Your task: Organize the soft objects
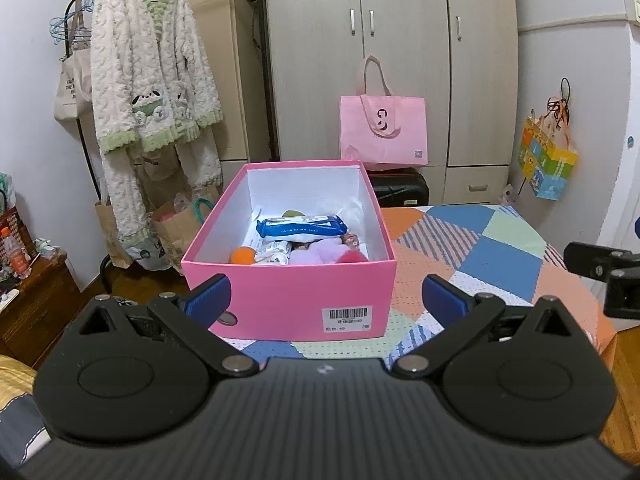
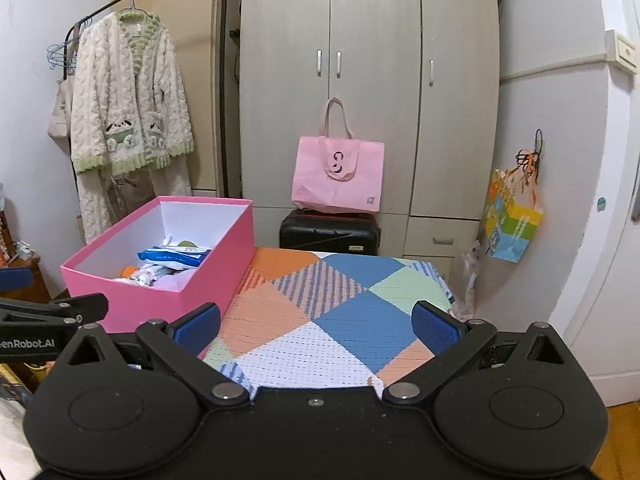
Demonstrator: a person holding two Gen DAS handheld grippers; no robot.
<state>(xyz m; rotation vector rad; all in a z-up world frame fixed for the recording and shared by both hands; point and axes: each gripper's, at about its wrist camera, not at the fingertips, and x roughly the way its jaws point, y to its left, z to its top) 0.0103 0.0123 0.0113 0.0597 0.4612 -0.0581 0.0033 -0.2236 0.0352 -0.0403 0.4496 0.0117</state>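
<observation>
Only the left wrist view shows the barcode label (image 1: 346,314) on the near wall of the pink box (image 1: 288,300). The box sits on the patchwork cloth (image 2: 340,320), left side, holding a blue wipes pack (image 1: 301,227), orange ball (image 1: 244,256), and what may be a purple plush (image 1: 316,254). Left gripper (image 1: 326,298) and right gripper (image 2: 316,330): jaws wide, empty.

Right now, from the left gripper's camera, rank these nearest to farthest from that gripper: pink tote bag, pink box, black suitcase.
1. Pink box, just ahead on the quilt.
2. Black suitcase, behind the box, low.
3. Pink tote bag, above the suitcase, by the wardrobe.
</observation>
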